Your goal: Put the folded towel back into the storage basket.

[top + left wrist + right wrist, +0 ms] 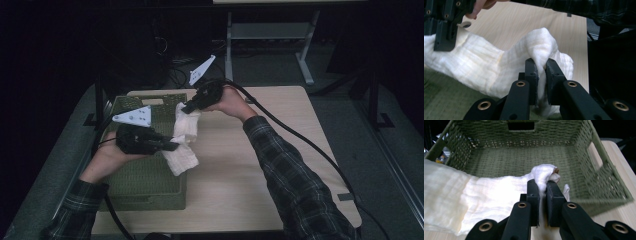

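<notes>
Pinching white cloth (182, 140) at two ends: left gripper (172, 146) clamped on one bunched corner, right gripper (187, 107) clamped on another, jaws pressed tight on fabric in both gripper views. Holding cloth slung between them, over right rim of green woven basket (145, 195), sagging toward table (280, 150). Likely carrying it across that rim; best keeping both hands level and cloth taut, clearing rim before lowering. Basket wall at 9 o'clock of cloth being main snag. Trailing cable (300, 140) running toward 4 o'clock, off path.
</notes>
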The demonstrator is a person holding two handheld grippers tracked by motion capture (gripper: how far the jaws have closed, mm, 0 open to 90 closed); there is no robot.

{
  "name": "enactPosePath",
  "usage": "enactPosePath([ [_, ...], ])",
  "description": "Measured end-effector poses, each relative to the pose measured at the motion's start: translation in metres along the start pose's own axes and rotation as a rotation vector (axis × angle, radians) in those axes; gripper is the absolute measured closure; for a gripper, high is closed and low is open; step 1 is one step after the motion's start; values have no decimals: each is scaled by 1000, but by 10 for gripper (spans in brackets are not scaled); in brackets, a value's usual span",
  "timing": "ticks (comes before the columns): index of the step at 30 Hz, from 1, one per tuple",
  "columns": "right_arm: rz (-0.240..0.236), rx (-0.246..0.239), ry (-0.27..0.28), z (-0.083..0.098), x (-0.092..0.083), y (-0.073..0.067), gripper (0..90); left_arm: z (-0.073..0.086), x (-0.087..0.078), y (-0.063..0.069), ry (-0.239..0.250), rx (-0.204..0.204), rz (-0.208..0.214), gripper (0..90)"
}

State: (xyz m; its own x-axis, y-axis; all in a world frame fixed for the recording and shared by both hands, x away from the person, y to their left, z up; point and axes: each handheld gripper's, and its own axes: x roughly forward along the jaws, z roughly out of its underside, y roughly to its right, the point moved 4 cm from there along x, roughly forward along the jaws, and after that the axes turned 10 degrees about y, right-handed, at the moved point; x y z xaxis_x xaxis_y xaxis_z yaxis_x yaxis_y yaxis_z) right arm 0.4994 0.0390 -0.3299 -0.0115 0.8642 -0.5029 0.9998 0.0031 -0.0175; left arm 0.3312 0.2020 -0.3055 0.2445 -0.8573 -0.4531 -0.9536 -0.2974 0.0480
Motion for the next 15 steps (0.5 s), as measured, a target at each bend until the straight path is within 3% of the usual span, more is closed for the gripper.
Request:
enactPosePath([
  [15, -32, -15, -3, -21, 44, -2, 828, 31, -25, 0, -7, -38, -31, 809],
])
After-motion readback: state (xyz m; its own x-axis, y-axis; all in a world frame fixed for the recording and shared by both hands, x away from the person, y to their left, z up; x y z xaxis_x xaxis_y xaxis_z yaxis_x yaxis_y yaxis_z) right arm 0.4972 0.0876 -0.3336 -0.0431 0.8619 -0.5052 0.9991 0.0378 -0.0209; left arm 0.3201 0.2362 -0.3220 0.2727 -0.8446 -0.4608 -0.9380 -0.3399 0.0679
